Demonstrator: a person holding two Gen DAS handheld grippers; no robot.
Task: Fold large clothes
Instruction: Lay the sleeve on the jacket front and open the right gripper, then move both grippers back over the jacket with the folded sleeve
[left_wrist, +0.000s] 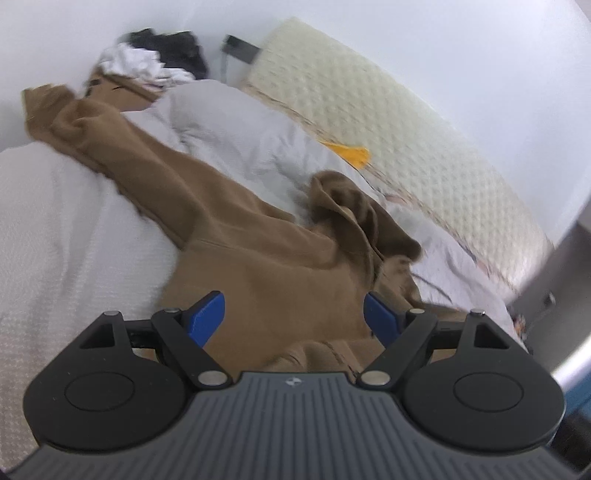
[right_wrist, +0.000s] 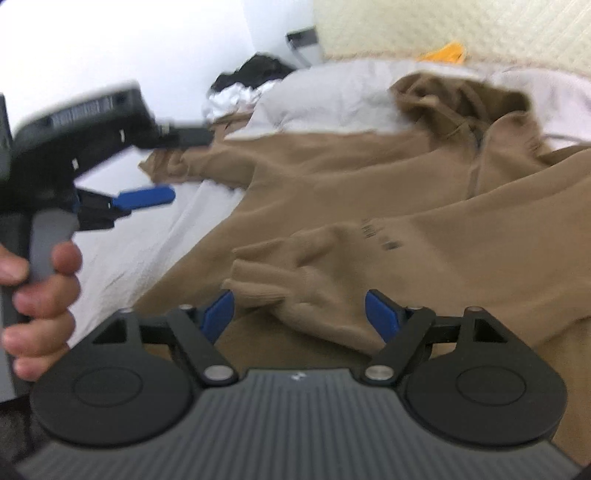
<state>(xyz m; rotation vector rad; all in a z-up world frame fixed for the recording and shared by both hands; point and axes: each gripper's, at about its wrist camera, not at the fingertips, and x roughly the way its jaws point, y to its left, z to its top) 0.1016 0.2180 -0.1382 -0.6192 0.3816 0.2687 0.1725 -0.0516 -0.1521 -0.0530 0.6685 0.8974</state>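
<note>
On the bed (left_wrist: 55, 229) — brown hoodie (left_wrist: 258, 266), both grippers' jaws apart.

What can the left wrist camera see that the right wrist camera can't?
Only the left wrist view shows the brown hoodie's far sleeve stretched out to its cuff, and the open left gripper from behind.

Only the right wrist view shows a hand holding the left gripper's handle, and the folded-in ribbed cuff lying between the open right gripper's blue fingers.

Both show the brown hoodie, the white bedspread, the cream quilted mattress and the yellow cloth.
</note>
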